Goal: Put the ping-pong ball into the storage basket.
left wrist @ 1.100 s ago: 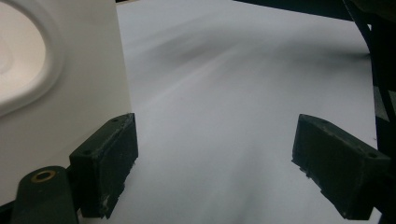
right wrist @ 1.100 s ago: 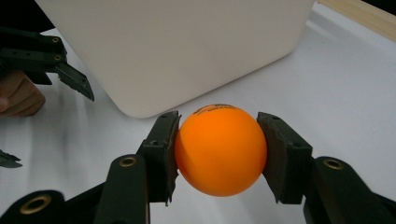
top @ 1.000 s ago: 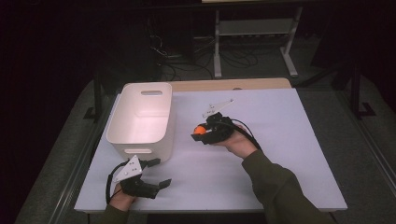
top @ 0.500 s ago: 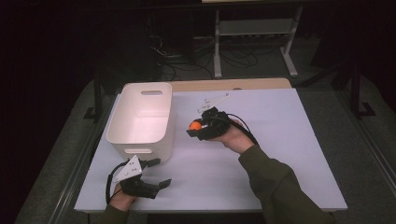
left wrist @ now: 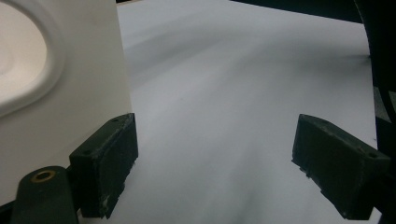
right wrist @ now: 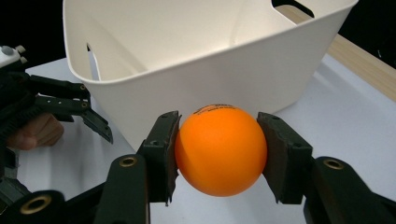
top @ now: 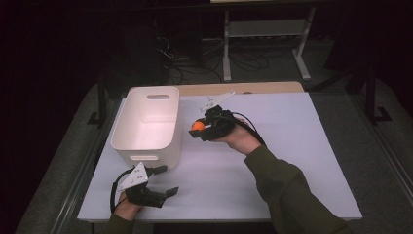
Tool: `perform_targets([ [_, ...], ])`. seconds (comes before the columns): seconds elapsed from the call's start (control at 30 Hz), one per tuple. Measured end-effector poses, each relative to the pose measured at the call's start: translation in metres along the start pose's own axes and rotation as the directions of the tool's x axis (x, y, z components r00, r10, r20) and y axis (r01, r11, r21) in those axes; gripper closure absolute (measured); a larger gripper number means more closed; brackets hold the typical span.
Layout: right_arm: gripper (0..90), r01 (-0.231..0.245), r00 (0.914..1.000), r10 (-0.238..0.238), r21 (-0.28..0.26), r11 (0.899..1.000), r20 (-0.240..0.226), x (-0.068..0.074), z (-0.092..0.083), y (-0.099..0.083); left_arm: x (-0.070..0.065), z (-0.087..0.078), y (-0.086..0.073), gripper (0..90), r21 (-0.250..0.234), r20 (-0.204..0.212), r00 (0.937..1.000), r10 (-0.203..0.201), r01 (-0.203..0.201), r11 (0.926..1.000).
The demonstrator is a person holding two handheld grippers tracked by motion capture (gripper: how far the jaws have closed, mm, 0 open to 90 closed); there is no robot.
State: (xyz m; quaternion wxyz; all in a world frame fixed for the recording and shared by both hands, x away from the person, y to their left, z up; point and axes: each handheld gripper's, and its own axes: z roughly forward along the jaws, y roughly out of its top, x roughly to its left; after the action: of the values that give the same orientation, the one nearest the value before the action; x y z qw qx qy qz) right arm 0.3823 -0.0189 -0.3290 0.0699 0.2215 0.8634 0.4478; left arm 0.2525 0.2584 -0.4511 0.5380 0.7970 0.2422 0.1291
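Right gripper (top: 195, 130): jaws clamped on the ball (top: 197, 126), one pad on each side; in the right gripper view the ball (right wrist: 220, 149) sits squarely between the pads, dark print on its top. Ball and gripper are held above the table (top: 302, 161), just beside the bin (top: 148, 124) at the bin's 3 o'clock, apart from its wall. In the right gripper view the bin (right wrist: 210, 60) stands directly behind the ball at 12 o'clock, open top showing, handle slots in both end walls.

Left gripper (top: 163, 180): jaws spread wide, nothing between them. It rests low at the table's near edge, at the bin's 6 o'clock. In the left gripper view the bin (left wrist: 65, 93) wall stands just beside the left-hand pad; whether they touch cannot be told. Bare table (left wrist: 224, 116) lies between the pads.
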Motion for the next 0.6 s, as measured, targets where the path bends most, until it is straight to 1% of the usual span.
perform_targets([
  [0.4, 49.5, 0.037, 0.9993, -0.037, -0.013, 0.999, -0.01, 0.005, 0.001, 0.021, 0.0, 0.0, 0.0, 14.1, -0.003, -0.002, 1.0, 0.006, -0.006, 1.0],
  [0.6, 49.5, 0.041, 0.999, -0.041, -0.026, 0.999, -0.015, 0.006, 0.002, 0.03, 0.0, 0.0, 0.0, 14.1, -0.005, -0.002, 1.0, 0.006, -0.006, 1.0],
])
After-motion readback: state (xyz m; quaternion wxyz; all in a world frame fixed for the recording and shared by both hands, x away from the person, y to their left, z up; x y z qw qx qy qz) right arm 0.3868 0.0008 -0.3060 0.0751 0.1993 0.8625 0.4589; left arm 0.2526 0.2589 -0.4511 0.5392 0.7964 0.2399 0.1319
